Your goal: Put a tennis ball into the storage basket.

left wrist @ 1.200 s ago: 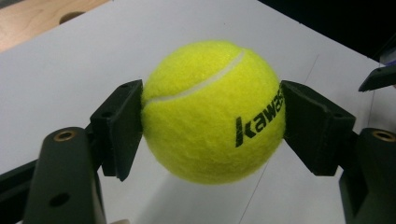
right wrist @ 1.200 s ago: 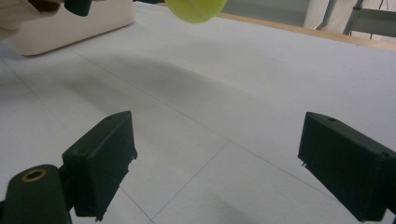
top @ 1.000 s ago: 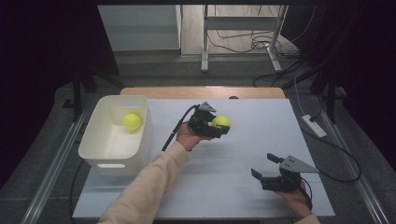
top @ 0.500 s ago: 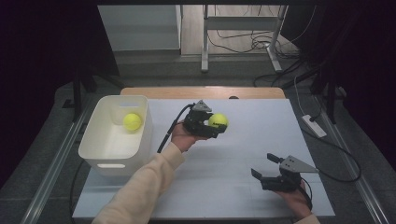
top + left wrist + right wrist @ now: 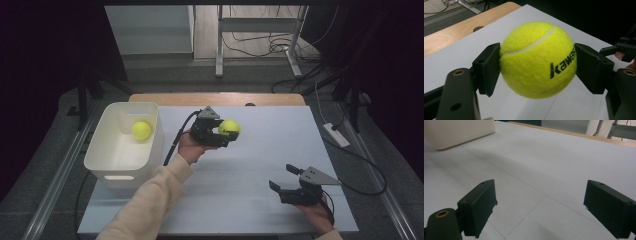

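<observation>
From the high view we see the left gripper (image 5: 226, 134) held above the white table (image 5: 260, 165), a little left of its middle and toward the far side, with its jaws clamped on a yellow tennis ball (image 5: 229, 128). The ball is clear of the table surface. To the left stands a white bin (image 5: 112, 165), just beside the hand that bears the gripper, and a second tennis ball (image 5: 141, 130) lies inside it near its far right corner. At the near right of the table we find the right gripper (image 5: 283, 178), low over the surface, its jaws standing apart with nothing between them. A cream sleeve (image 5: 150, 200) comes in from the near edge toward the left gripper.

In the left gripper view we look along the two black jaws at the held ball (image 5: 537, 60), which sits squarely between them with both pads pressed into its felt; black lettering shows on its right side. Beneath it lies the white table (image 5: 461, 52), and beyond that a wooden edge (image 5: 454, 37).

In the right gripper view the jaws are wide apart over the bare white table (image 5: 544, 165), and a corner of the bin (image 5: 456, 131) shows at the far left.
</observation>
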### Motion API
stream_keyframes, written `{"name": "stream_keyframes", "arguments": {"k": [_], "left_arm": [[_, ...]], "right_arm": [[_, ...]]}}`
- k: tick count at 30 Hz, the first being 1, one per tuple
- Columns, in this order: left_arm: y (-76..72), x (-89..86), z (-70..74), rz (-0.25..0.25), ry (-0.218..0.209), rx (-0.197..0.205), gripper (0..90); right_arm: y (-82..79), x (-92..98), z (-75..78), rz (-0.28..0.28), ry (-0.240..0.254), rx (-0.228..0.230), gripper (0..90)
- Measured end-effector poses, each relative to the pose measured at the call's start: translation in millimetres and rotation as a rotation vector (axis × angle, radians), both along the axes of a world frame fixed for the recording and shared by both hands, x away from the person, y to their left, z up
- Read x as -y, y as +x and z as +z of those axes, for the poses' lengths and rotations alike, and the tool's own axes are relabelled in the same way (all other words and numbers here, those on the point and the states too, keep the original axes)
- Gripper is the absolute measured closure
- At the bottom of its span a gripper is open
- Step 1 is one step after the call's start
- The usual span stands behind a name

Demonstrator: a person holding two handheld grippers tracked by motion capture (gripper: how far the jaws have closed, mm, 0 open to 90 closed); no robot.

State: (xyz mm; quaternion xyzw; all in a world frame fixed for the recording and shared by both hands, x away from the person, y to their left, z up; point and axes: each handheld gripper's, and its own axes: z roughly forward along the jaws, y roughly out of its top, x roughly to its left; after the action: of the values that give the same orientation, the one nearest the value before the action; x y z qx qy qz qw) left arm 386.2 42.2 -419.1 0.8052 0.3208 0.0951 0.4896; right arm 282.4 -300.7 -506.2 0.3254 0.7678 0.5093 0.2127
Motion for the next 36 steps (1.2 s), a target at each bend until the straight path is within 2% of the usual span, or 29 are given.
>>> {"name": "stream_keyframes", "arguments": {"k": [12,30,36], "left_arm": [[-9.2,-9.3,1.0,0.004,-0.018,0.014,26.4],[-26.3,-23.9,8.3,0.02,-0.034,0.064,26.4],[-33.6,-30.6,11.1,0.028,-0.059,0.075,26.4]], "right_arm": [[0.0,-0.5,-0.3,0.0,-0.003,0.0,10.8],[-0.4,-1.2,-0.5,0.003,-0.004,0.0,10.9],[-0.6,-1.5,-0.6,0.005,-0.003,-0.001,10.9]]}}
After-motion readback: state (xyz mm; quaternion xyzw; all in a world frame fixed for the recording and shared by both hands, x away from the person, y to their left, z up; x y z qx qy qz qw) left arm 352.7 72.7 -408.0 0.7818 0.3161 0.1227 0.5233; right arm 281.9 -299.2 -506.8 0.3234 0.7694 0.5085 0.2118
